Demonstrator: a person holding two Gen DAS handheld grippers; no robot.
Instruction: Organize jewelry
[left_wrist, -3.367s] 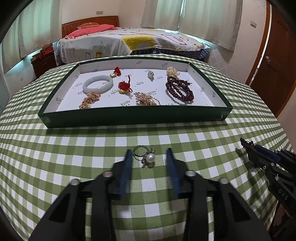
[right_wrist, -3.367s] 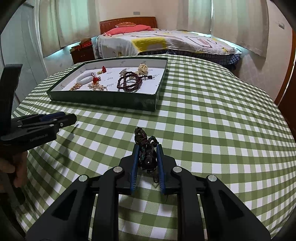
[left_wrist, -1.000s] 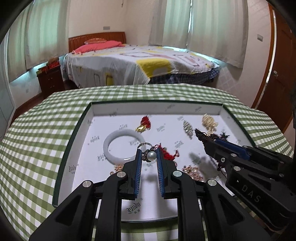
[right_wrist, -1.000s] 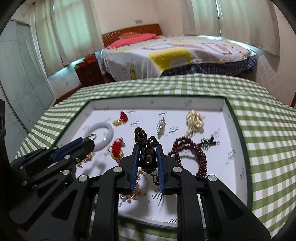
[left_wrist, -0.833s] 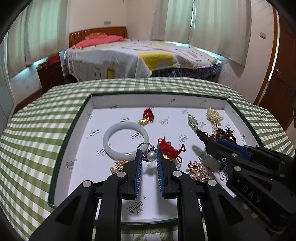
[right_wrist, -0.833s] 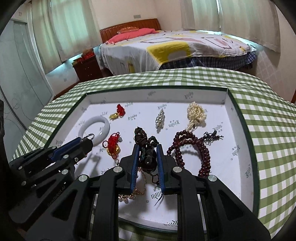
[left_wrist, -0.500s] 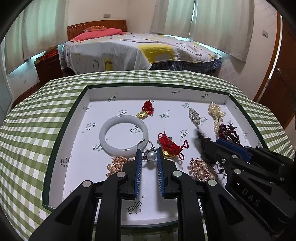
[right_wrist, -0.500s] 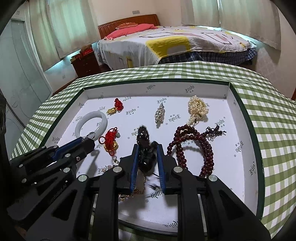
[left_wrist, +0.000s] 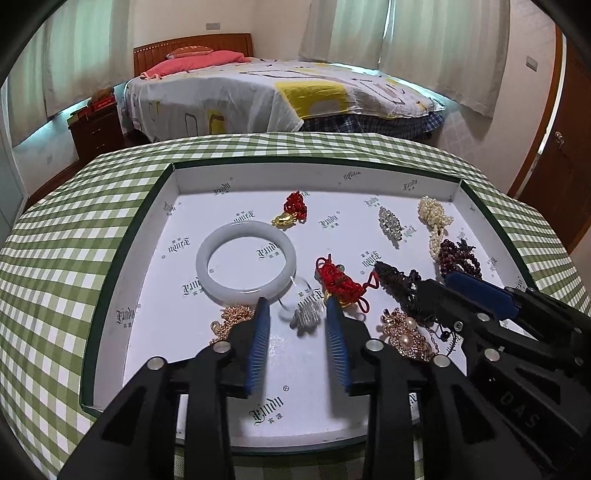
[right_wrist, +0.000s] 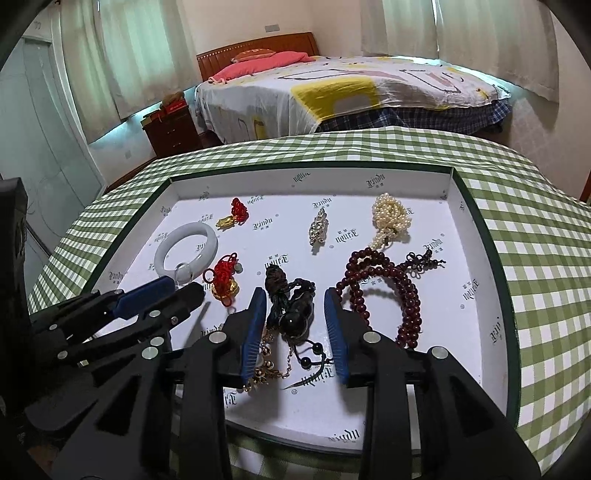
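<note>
Black cord pendant (right_wrist: 291, 306) lies limp between the right gripper's (right_wrist: 295, 328) wide-open, empty jaws; left gripper (left_wrist: 297, 332) likewise gapes over the blurred ring (left_wrist: 304, 315) at its 12 o'clock; best gripped at the bead.

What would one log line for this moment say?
left hand-held gripper: open, pearl ring released | right hand-held gripper: open, dark bead pendant released | tray

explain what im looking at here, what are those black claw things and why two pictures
Each black claw is a hand-held two-finger tool with a camera on it; a person holds one per hand. One picture looks along the left tool, the other along the right tool. Both are open above a white-lined tray on a green checked tablecloth. Between the left tool's fingers is a blurred pearl ring; between the right tool's lies a dark beaded cord. Neither is gripped. Also in the tray: a pale bangle, dark red beads, pearls, red knot charms.
</note>
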